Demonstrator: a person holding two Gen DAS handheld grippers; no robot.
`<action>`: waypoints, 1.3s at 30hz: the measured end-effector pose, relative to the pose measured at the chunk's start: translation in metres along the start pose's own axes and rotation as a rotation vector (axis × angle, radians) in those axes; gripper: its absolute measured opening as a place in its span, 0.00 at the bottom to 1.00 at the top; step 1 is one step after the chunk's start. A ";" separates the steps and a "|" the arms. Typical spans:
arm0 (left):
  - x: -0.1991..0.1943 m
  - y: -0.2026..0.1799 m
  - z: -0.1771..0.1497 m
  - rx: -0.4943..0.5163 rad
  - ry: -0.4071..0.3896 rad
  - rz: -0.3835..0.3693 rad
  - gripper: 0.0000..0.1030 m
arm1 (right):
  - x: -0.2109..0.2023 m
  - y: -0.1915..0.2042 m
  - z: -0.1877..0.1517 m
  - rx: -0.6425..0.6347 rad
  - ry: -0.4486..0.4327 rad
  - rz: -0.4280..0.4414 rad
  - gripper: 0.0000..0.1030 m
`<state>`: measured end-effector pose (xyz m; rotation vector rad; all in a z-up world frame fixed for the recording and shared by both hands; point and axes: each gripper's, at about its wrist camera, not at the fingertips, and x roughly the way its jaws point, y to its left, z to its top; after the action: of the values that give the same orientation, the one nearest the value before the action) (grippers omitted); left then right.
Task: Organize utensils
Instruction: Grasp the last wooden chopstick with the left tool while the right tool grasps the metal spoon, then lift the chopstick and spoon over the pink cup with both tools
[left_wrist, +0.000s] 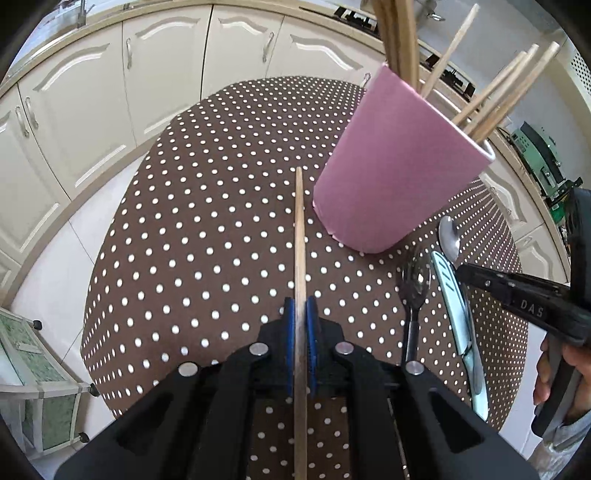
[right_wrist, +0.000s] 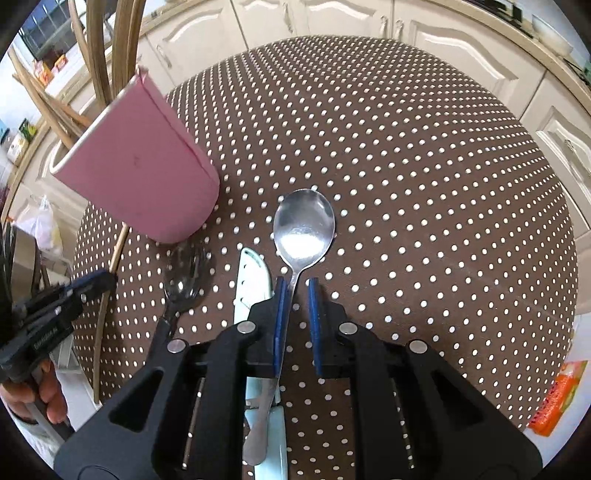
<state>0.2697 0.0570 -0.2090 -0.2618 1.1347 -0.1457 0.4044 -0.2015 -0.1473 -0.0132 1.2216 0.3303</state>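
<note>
Over the dotted table (left_wrist: 192, 236), the clamped chopstick (left_wrist: 300, 236) points straight ahead.

1. Your left wrist camera sits just behind the left gripper (left_wrist: 300, 314) and looks forward and down along its jaws over the dotted counter (left_wrist: 207, 229), with the cabinets (left_wrist: 92, 110) beyond.
2. It is close in: the pink holder (left_wrist: 399, 166) fills the upper right, tilted by the fisheye.
3. Your right wrist camera sits behind the right gripper (right_wrist: 296, 295), facing forward and down at the same counter (right_wrist: 424, 184) from near range.
4. Here the pink holder (right_wrist: 140, 166) stands at upper left.
5. Both views share the holder, the metal spoon (left_wrist: 448, 236) (right_wrist: 304, 225), the pale knife (left_wrist: 452, 291) (right_wrist: 253, 280) and the dark spoon (left_wrist: 413, 284) (right_wrist: 186, 277).
6. Each camera catches the other gripper at its edge: right (left_wrist: 460, 271), left (right_wrist: 110, 280).
</note>
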 end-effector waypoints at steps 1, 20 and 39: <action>0.002 0.000 0.004 -0.004 0.010 -0.004 0.06 | 0.001 0.001 0.003 -0.008 0.012 -0.005 0.12; 0.018 -0.013 0.045 0.015 0.065 0.008 0.06 | 0.019 0.009 0.019 -0.016 0.105 0.016 0.13; -0.007 -0.006 0.007 -0.006 -0.046 -0.037 0.06 | 0.011 -0.026 -0.010 -0.082 0.019 -0.062 0.04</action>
<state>0.2731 0.0539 -0.1989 -0.2903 1.0857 -0.1680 0.4049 -0.2259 -0.1649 -0.1247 1.2233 0.3261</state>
